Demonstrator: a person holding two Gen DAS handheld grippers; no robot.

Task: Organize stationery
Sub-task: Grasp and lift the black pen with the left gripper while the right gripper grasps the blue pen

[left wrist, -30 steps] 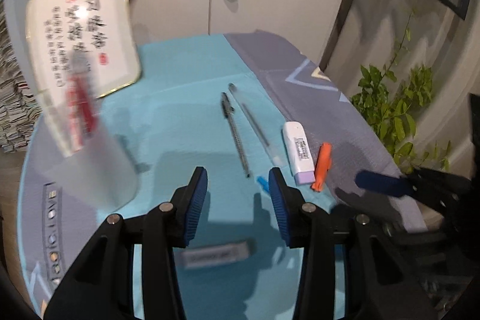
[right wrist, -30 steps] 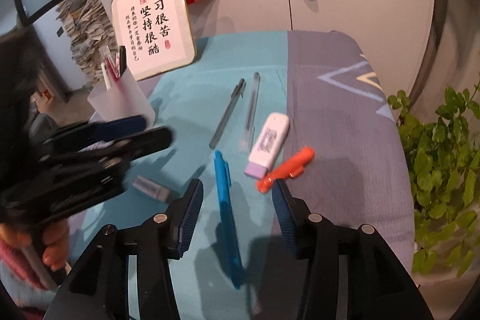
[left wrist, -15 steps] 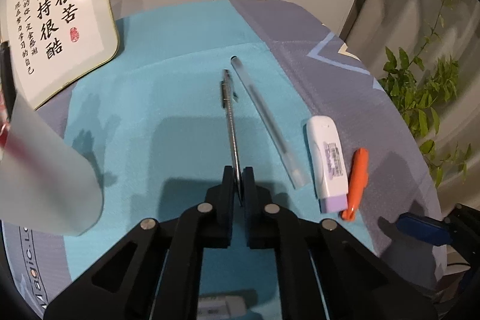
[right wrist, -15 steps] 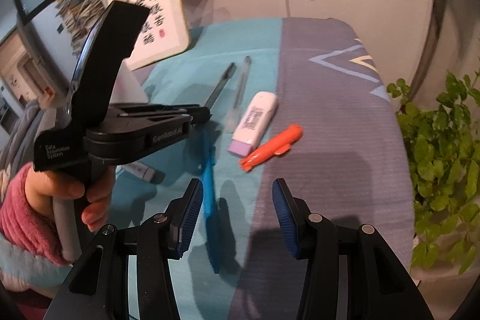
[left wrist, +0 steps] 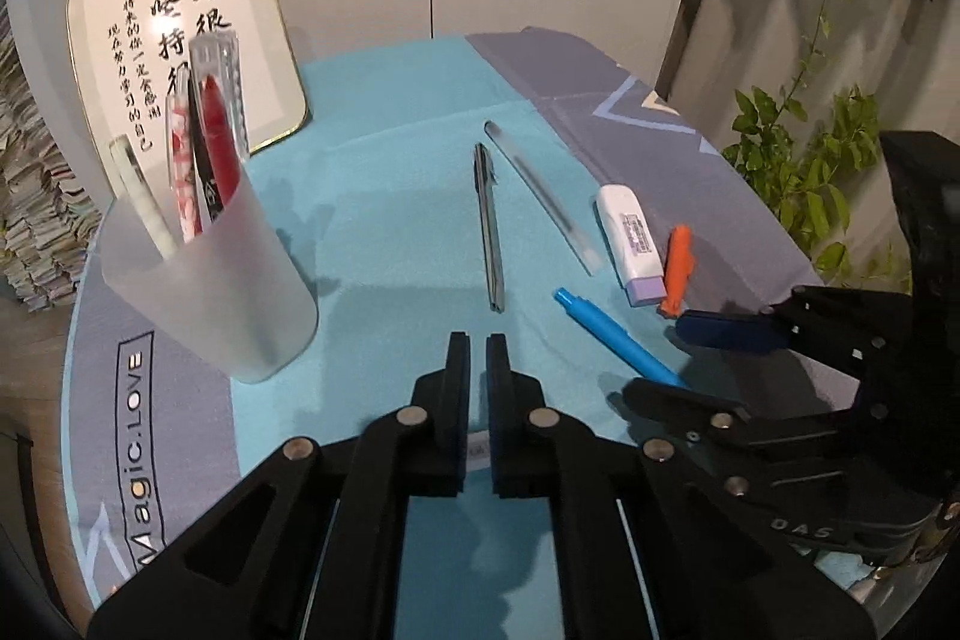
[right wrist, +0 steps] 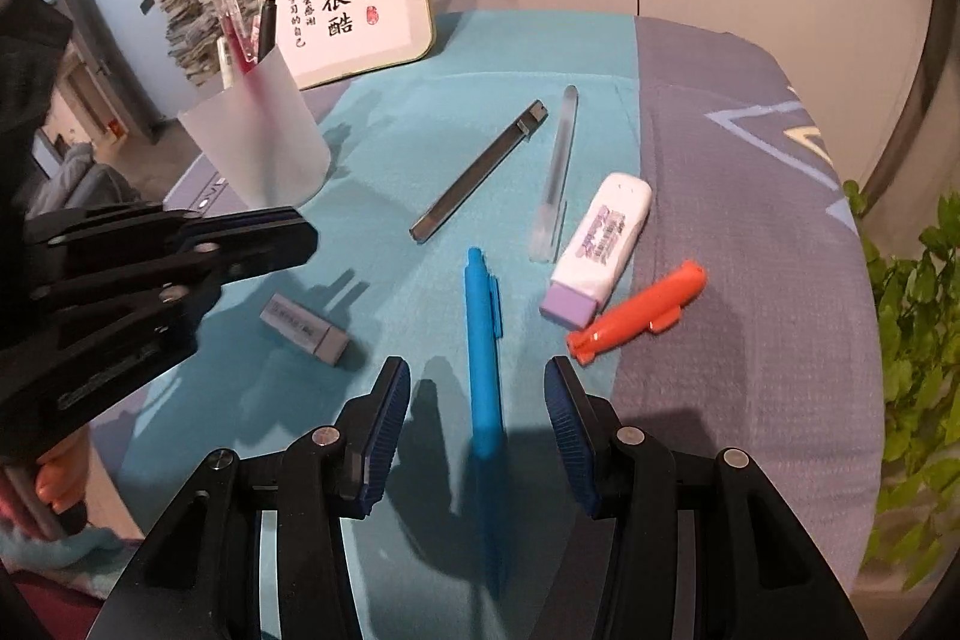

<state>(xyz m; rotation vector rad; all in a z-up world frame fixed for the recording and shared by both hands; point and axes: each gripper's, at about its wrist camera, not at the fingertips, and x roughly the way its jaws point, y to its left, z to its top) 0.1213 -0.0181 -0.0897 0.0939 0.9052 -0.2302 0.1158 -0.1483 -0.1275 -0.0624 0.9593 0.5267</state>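
On our teal mat [right wrist: 540, 58] the blue pen [right wrist: 483, 334] lies lengthways between our right gripper's [right wrist: 477, 400] spread fingers, while our left gripper [left wrist: 478, 358], pressed together on nothing, sits farther off.

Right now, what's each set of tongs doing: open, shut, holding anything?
Left tongs: shut, nothing between them; the dark pen lies ahead on the cloth.
Right tongs: open, straddling the blue pen, not gripping.

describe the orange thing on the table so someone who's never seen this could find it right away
Start at the round table with its teal and grey cloth, and go to the loose row of stationery near the seam between the two colours. The orange clip lies on the grey side, right beside the white and purple eraser. It is the only orange piece, short and stubby, unlike the long pens.
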